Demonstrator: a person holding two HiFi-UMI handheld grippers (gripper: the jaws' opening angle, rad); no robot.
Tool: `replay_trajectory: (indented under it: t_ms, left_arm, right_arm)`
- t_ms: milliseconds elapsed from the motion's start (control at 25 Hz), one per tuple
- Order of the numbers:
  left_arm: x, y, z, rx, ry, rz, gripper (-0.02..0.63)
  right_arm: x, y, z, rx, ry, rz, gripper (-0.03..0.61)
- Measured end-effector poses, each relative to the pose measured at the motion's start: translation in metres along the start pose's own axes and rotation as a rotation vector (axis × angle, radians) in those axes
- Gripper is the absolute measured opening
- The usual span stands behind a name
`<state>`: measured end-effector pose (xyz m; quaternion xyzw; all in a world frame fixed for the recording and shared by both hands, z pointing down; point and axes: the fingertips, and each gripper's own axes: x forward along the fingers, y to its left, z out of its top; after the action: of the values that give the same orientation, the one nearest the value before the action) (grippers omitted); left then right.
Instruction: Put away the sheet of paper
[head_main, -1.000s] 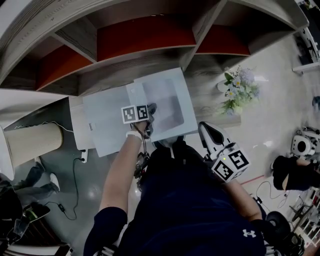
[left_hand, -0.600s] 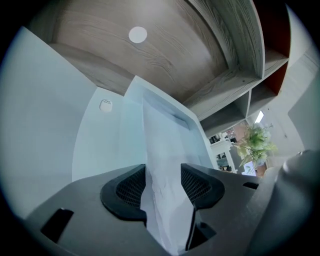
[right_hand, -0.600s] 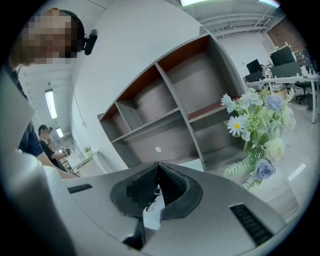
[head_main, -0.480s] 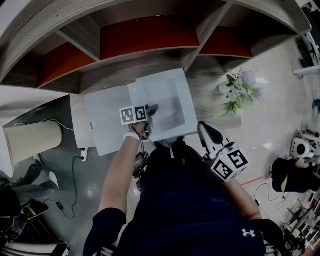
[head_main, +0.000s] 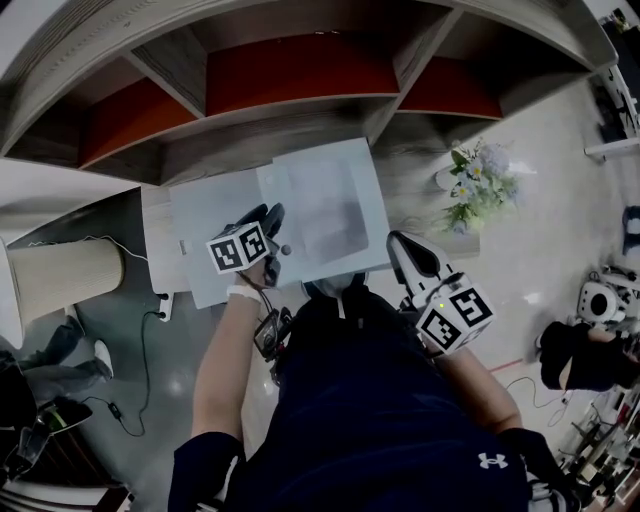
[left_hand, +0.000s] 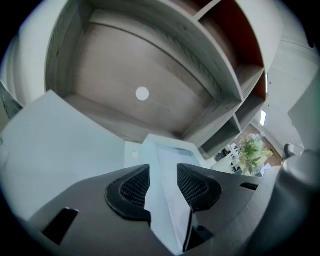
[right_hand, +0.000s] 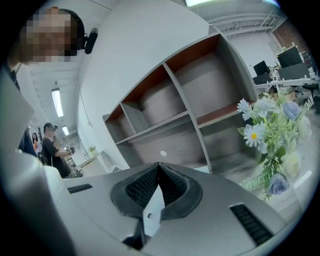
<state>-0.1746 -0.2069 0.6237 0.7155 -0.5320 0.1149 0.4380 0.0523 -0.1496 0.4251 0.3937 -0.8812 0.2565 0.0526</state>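
Sheet of paper (head_main: 318, 205) lies in the white tray (head_main: 374, 205) on the bench (head_main: 412, 205). A shelf unit (head_main: 290, 70) stands behind the tray, a flat pale panel (head_main: 203, 215) just left of it, and flowers (head_main: 482, 185) to its right. Left gripper (left_hand: 163, 172) is by the tray's left edge, jaws apart and closing, gripping nothing; right gripper (right_hand: 159, 170) is near the tray's front right corner, jaws closed, empty.

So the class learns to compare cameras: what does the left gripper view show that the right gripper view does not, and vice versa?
Only the left gripper view: the white sheet in the gap of the left gripper, whose jaws are closing but not pressing it. Only the right gripper view: the right gripper, jaws together, and a standing person far left. Both: the shelf unit and the flowers.
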Motion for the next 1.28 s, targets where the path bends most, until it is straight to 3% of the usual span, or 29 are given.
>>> replay_trajectory:
  t_ms: [200,440,520,640,840,1000,1120,1280]
  left_arm:
    - [-0.063,-0.021,0.043,0.168,-0.167,0.002,0.069]
    - [-0.139,-0.063,0.074,0.425,-0.331,0.030,0.035]
    - [-0.165,-0.077,0.084,0.470,-0.386,0.038,0.032]
    - [-0.204,-0.102,0.106,0.452,-0.487,0.017,0.032]
    - [-0.285,-0.164,0.151,0.392,-0.713,-0.101,0.032]
    - [-0.334,-0.214,0.171,0.448,-0.851,-0.173,0.032]
    - [-0.353,-0.235,0.166,0.459,-0.907,-0.188,0.032]
    - [-0.350,-0.250,0.152,0.462,-0.919,-0.195,0.032]
  right_arm:
    - [0.006,0.003,0.021,-0.020,-0.038,0.024,0.006]
    - [0.012,0.010,0.051,-0.073,-0.098,0.050,0.006]
    - [0.012,0.015,0.061,-0.087,-0.116,0.060,0.006]
    - [0.012,0.022,0.075,-0.100,-0.140,0.073,0.006]
    - [0.008,0.039,0.090,-0.122,-0.169,0.105,0.006]
    - [0.006,0.055,0.101,-0.161,-0.190,0.131,0.006]
    - [0.002,0.070,0.109,-0.202,-0.210,0.148,0.006]
    - [-0.007,0.090,0.124,-0.273,-0.272,0.162,0.006]
